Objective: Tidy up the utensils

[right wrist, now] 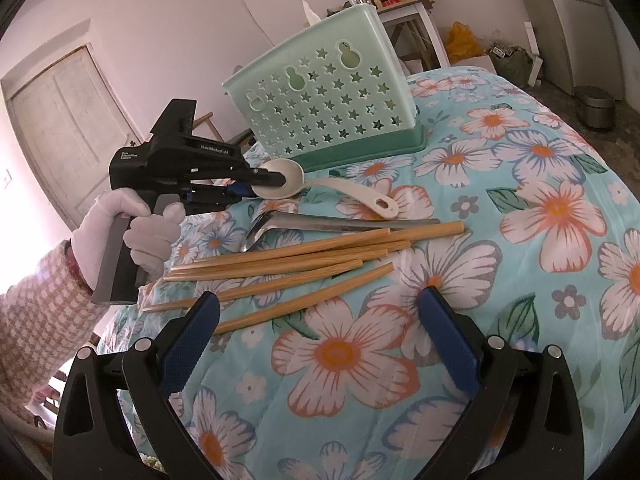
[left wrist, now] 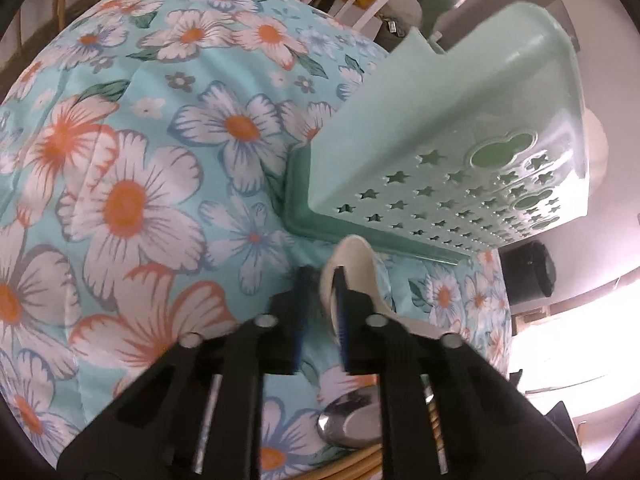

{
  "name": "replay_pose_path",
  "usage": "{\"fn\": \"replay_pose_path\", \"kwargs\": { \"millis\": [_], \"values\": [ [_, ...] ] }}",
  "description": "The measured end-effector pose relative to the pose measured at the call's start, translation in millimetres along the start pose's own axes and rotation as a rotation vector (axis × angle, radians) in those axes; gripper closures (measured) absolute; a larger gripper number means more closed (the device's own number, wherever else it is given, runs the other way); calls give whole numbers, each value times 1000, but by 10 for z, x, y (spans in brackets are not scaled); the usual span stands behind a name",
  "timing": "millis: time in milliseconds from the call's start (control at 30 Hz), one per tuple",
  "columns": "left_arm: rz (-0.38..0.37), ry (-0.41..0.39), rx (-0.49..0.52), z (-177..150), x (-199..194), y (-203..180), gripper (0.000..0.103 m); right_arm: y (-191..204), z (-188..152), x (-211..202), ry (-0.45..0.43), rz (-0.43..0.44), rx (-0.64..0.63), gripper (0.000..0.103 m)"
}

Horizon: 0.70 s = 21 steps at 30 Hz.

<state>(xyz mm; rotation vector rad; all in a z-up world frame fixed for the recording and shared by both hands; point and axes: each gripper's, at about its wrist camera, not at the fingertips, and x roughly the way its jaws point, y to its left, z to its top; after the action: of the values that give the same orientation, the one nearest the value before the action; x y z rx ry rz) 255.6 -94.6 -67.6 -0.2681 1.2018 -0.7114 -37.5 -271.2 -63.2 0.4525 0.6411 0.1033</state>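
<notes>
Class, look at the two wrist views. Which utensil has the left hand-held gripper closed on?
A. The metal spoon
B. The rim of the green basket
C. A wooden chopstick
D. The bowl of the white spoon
D: in the right wrist view the left hand-held gripper pinches the bowl of the white spoon, while the chopsticks, metal spoon and green basket stand apart from it.

Cloth right of chopsticks open — holder blocks behind.
</notes>
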Motion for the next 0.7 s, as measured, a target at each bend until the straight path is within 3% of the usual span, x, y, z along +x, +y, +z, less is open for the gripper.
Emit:
{"fn": "replay_pose_path", "kwargs": {
  "millis": [233, 467, 700],
  "values": [
    [0, -106, 44, -156, -391, -109, 97, -26, 23, -3, 15, 14, 23, 6],
    [88, -356, 176, -518, -1236, -326, 97, -10, 109, -26, 80, 13, 17, 7],
    [143, -538, 120, -818, -1853, -117, 97, 265, 349, -199, 29, -49, -160, 28]
  ]
}}
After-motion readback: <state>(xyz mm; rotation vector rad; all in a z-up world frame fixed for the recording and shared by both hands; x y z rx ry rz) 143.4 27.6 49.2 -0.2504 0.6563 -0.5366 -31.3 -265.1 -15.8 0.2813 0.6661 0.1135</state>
